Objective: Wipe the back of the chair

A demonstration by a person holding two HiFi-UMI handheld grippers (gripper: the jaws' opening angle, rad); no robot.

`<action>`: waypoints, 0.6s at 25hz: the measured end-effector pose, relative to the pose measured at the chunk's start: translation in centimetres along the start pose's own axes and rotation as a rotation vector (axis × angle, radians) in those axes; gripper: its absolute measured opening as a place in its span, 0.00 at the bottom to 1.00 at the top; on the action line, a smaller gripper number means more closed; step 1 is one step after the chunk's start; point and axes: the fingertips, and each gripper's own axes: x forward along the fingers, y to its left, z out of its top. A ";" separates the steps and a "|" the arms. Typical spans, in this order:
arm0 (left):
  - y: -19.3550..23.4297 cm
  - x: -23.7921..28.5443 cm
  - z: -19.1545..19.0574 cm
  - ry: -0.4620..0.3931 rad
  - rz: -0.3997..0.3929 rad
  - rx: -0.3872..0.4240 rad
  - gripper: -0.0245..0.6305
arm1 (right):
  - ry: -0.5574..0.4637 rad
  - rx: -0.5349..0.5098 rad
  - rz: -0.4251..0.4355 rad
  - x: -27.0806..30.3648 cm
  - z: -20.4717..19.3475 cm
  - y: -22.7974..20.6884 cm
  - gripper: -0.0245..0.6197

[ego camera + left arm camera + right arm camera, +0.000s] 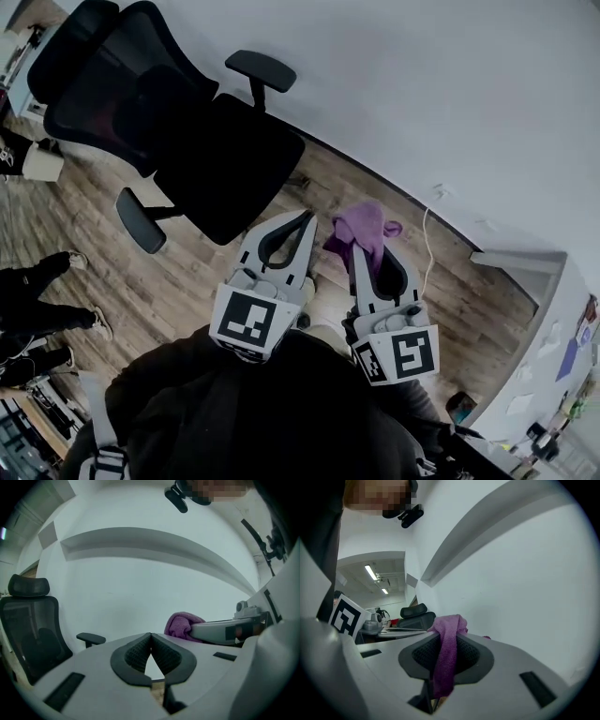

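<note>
Head view first: the black office chair (169, 122) sits up in the top-left on the wood floor (187, 281), close to the white wall (450, 112), with its mesh back (94, 84) turned away from both grippers and well apart from them. The left gripper (307, 221) points toward the seat's edge, tips pinched together. The right gripper (366, 255) is just beside it with a purple cloth (361, 230) bunched over its tips. Somebody's legs (47, 300) show at the left edge, and a thin white cable (429, 244) runs down by the wall. Left gripper view: the jaws meet at the tips with nothing in between, just a little gap behind the contact. The chair (28, 630) stands off to the left with one armrest (91, 639) sticking out, and the cloth (183, 624) shows to the right, held on the end of the right gripper (225, 631). Right gripper view: the jaws are clamped on the cloth (445, 660), which humps up over the tips and hangs down between the pads. The left gripper's marker cube (346, 616) is at the left, and the chair's headrest and the top of its back (415, 613) peek out past it.
</note>
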 end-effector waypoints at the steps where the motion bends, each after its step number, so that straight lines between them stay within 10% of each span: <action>1: 1.3 0.5 0.2 0.002 0.023 -0.005 0.05 | 0.001 0.001 0.026 1.5 0.2 0.0 0.15; 15: 18.7 -1.7 3.8 -0.043 0.492 -0.053 0.05 | 0.056 -0.075 0.502 19.2 4.2 8.0 0.15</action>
